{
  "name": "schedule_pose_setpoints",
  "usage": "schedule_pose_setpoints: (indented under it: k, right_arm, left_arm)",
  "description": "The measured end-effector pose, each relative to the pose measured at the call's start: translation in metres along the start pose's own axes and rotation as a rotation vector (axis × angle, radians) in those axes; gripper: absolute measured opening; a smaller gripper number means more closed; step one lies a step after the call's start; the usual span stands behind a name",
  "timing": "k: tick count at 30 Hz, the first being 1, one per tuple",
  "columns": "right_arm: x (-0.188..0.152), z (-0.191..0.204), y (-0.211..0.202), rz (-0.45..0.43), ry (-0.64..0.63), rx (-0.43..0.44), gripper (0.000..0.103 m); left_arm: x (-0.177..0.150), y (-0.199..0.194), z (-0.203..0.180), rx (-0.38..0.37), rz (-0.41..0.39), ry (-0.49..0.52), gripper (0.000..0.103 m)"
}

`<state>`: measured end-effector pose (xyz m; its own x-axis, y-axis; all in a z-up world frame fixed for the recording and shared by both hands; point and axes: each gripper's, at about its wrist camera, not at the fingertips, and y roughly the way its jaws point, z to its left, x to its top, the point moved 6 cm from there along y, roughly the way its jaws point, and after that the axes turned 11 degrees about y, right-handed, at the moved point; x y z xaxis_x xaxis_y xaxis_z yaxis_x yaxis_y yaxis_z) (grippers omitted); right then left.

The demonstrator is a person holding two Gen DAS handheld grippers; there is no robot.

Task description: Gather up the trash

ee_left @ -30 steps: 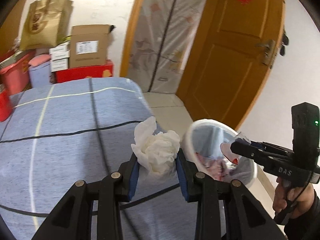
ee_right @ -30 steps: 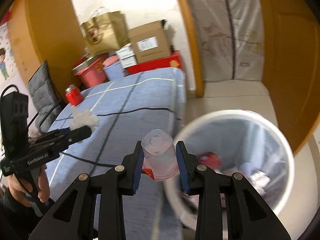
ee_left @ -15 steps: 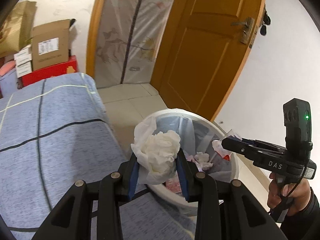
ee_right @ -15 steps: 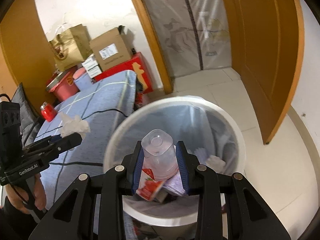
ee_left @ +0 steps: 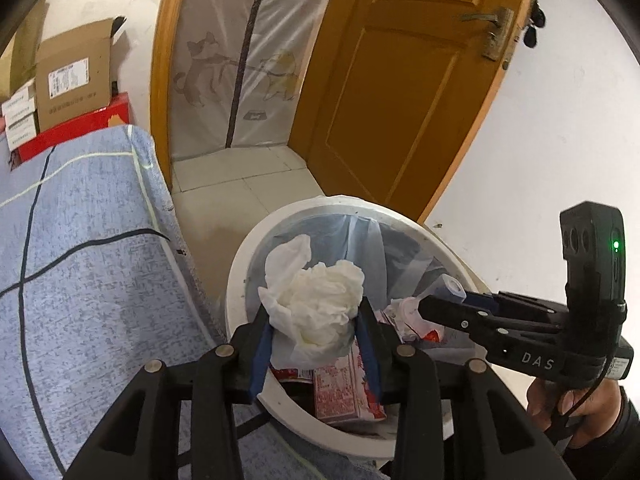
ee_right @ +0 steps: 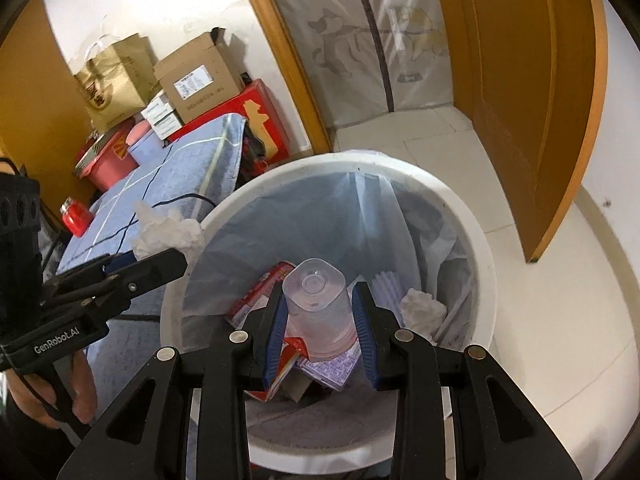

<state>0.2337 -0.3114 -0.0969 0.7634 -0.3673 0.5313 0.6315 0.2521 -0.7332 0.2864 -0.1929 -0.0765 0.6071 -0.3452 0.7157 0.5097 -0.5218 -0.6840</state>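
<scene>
A crumpled white tissue (ee_left: 316,308) is squeezed between the blue pads of the left claw (ee_left: 316,344). It is held over the near rim of the white trash bin (ee_left: 240,276), which is set on the floor just beside the blue bed (ee_left: 88,264). A clear plastic cup (ee_right: 318,308) is gripped upside down by the right claw (ee_right: 320,320), right above the bin's open mouth. Red cartons (ee_right: 264,284) and paper are seen inside the bin.
</scene>
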Motion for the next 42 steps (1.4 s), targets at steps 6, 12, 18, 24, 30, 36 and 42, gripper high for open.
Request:
schedule_pose_setpoints:
  k: [6, 12, 18, 24, 30, 36, 42]
  right_arm:
    - [0.0, -0.001, 0.003, -0.001, -0.008, 0.001, 0.034]
    - [-0.001, 0.003, -0.002, -0.026, -0.021, 0.006, 0.05]
    - [0.001, 0.008, -0.009, -0.041, -0.033, 0.02, 0.053]
    - [-0.002, 0.011, -0.022, -0.055, -0.028, 0.026, 0.053]
    - [-0.017, 0.023, -0.043, -0.081, -0.043, 0.035, 0.053]
    - [-0.034, 0.039, -0.073, -0.132, -0.078, 0.044, 0.053]
    - [-0.056, 0.054, -0.099, -0.165, -0.123, 0.074, 0.053]
  left_arm:
    - [0.002, 0.006, 0.006, 0.002, -0.008, -0.031, 0.049]
    - [0.006, 0.003, 0.006, -0.002, -0.03, -0.031, 0.057]
    - [0.006, -0.008, 0.009, 0.01, -0.043, -0.031, 0.057]
    - [-0.002, -0.027, 0.008, 0.031, -0.057, -0.031, 0.057]
    - [-0.012, -0.051, 0.004, 0.065, -0.07, -0.027, 0.057]
    - [-0.028, -0.085, -0.005, 0.138, -0.092, -0.014, 0.057]
    - [-0.056, -0.119, -0.007, 0.207, -0.107, -0.038, 0.057]
